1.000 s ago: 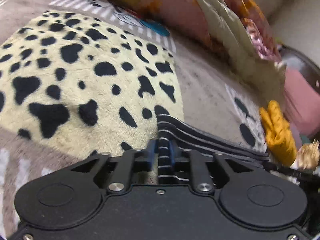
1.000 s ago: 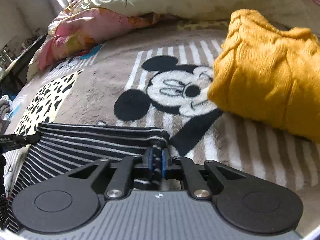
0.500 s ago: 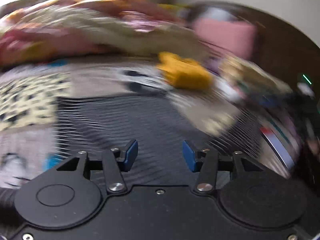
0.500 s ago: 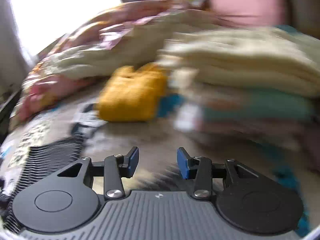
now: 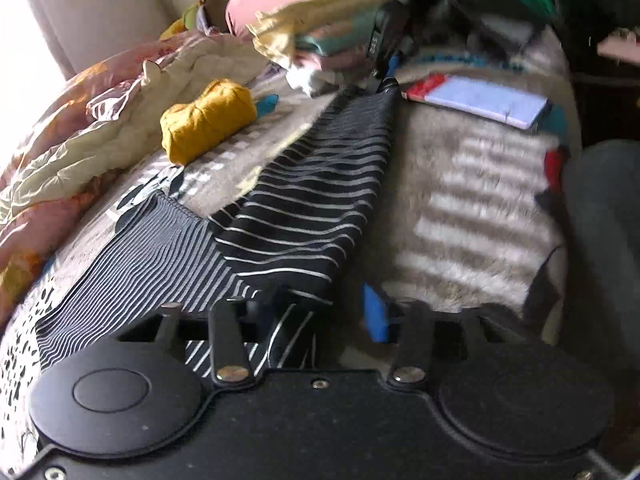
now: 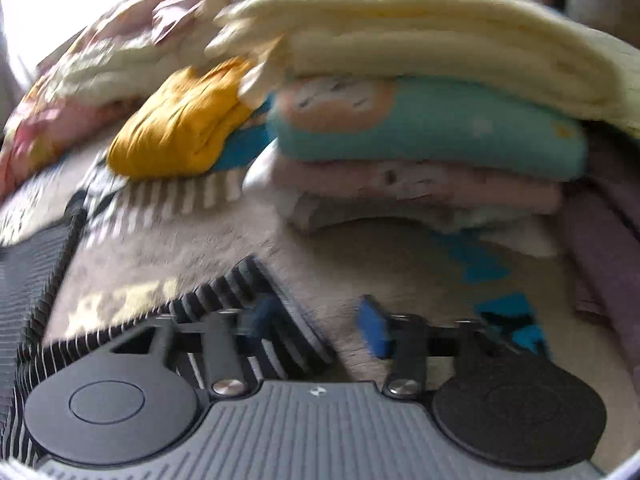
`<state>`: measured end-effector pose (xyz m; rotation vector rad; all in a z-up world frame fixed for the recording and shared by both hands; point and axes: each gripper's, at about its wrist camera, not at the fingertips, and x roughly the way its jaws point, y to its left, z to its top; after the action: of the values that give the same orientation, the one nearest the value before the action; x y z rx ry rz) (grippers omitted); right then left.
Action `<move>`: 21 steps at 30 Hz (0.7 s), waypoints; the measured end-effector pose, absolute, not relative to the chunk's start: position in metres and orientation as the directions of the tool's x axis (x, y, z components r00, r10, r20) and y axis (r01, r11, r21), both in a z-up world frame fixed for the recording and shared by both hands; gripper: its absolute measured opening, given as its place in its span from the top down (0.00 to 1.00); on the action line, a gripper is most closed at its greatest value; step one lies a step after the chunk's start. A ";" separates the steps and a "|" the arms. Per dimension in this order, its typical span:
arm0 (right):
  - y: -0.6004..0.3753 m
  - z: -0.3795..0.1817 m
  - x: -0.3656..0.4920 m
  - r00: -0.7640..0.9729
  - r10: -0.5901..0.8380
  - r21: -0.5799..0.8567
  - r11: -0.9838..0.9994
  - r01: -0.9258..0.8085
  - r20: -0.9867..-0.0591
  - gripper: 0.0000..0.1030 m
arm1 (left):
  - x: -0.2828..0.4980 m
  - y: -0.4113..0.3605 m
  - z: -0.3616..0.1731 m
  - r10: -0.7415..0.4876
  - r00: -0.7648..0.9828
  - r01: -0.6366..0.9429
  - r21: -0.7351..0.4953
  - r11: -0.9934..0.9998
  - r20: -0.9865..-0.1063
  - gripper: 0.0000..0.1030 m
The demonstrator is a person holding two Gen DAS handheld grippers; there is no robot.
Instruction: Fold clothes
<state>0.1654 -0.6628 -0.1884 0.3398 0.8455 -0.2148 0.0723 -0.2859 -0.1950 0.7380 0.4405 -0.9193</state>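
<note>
A black garment with thin white stripes (image 5: 304,208) lies on the bed blanket. One long part runs from my left gripper (image 5: 316,312) up to my right gripper (image 5: 382,68), seen far off at its other end. My left gripper is open, with the near end of the cloth draped over its left finger. In the right wrist view, my right gripper (image 6: 316,320) is open, and a corner of the striped garment (image 6: 256,284) lies over its left finger.
A folded mustard sweater (image 5: 208,120) (image 6: 180,128) sits on the Mickey blanket (image 5: 480,208). A stack of folded clothes (image 6: 432,136) (image 5: 320,40) stands beside it. A crumpled quilt (image 5: 100,120) lines the far side. A notebook (image 5: 484,100) lies to the right.
Both grippers have opened; a second ago each was shut on the striped garment. Both have swung to the right, towards the stack, and the garment now lies stretched between them.
</note>
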 end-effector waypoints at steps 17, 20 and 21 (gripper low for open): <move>-0.639 -0.142 0.146 0.727 -0.166 -0.012 0.977 0.212 -0.666 0.84 | 0.076 -0.268 -0.177 -0.583 0.555 0.822 0.280 0.497 -0.594 0.55; -0.603 -0.149 0.159 0.732 -0.112 -0.063 0.994 0.094 -0.672 0.78 | 0.080 -0.272 -0.183 -0.582 0.550 0.818 0.246 0.520 -0.599 0.56; -0.597 -0.157 0.167 0.710 -0.147 -0.101 0.989 0.107 -0.689 0.77 | 0.077 -0.273 -0.186 -0.579 0.557 0.817 0.270 0.509 -0.595 0.56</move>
<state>0.1671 -0.5975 -0.1573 -0.0550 0.7684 -0.1409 0.0767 -0.2735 -0.1861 0.5702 0.4670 -0.8779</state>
